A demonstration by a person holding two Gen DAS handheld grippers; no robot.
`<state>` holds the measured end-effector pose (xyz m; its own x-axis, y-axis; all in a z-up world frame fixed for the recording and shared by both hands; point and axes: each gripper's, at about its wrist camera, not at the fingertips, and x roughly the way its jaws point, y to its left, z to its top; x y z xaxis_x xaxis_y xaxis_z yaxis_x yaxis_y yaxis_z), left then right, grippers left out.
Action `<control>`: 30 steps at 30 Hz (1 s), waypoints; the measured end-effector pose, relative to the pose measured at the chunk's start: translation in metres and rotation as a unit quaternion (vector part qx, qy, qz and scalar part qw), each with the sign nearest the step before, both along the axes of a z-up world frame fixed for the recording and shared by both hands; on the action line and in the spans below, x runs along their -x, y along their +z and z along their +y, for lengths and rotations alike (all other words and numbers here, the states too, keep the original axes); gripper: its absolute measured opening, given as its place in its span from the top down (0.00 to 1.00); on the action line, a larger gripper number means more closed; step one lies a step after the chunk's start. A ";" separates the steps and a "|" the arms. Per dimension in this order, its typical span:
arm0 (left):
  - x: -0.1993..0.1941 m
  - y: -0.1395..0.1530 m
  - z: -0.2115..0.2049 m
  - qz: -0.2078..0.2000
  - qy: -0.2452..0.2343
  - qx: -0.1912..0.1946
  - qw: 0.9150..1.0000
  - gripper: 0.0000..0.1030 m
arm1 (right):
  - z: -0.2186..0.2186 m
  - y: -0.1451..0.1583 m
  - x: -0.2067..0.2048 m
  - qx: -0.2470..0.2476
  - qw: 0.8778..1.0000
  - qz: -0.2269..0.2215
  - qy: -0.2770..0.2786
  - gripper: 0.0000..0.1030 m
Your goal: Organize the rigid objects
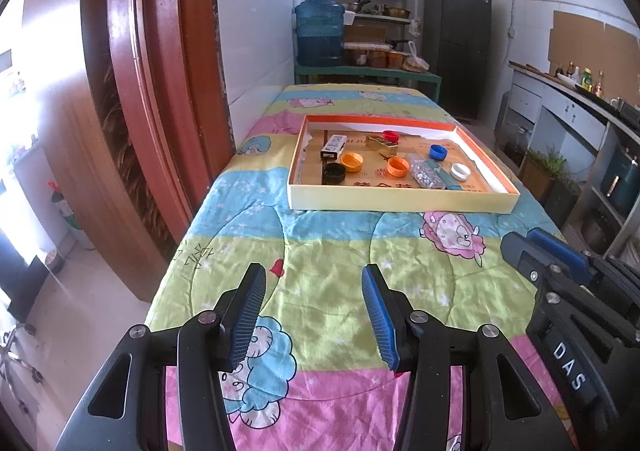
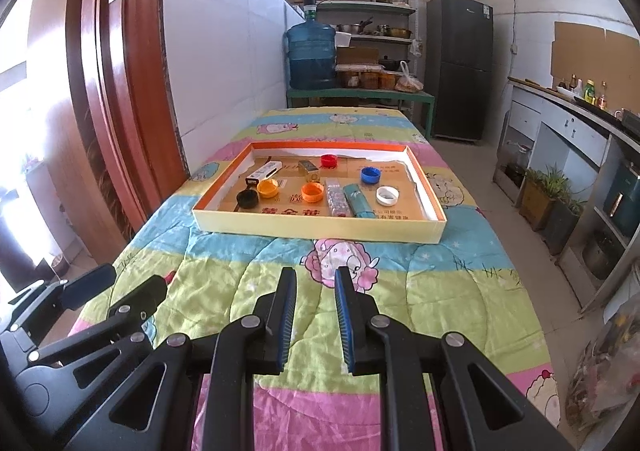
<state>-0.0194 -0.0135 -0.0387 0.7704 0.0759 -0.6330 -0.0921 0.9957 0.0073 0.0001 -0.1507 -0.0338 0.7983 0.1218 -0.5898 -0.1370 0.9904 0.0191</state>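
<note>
A shallow cardboard tray with an orange inner rim lies mid-table. In it are a red cap, a blue cap, a white cap, two orange caps, a black cap, a white box, a gold box, a clear packet and a teal roll. My left gripper hovers open over the quilt, well short of the tray, holding nothing. My right gripper is shut and empty beside it.
The table wears a cartoon-sheep quilt. A red-brown door and white wall run along the left. A blue water jug, shelves and a dark fridge stand beyond the far end. A counter lines the right.
</note>
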 end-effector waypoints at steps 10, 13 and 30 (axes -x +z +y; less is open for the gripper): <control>0.006 -0.003 0.003 0.000 0.005 0.006 1.000 0.50 | 0.002 -0.001 0.005 0.005 1.000 -0.001 0.005 0.81; 0.007 -0.004 0.001 0.000 0.003 0.005 1.000 0.50 | 0.002 -0.001 0.005 0.005 1.000 0.000 0.004 0.81; 0.007 -0.004 -0.002 0.003 -0.001 0.006 1.000 0.50 | -0.002 0.000 0.008 0.003 1.000 0.003 0.003 0.81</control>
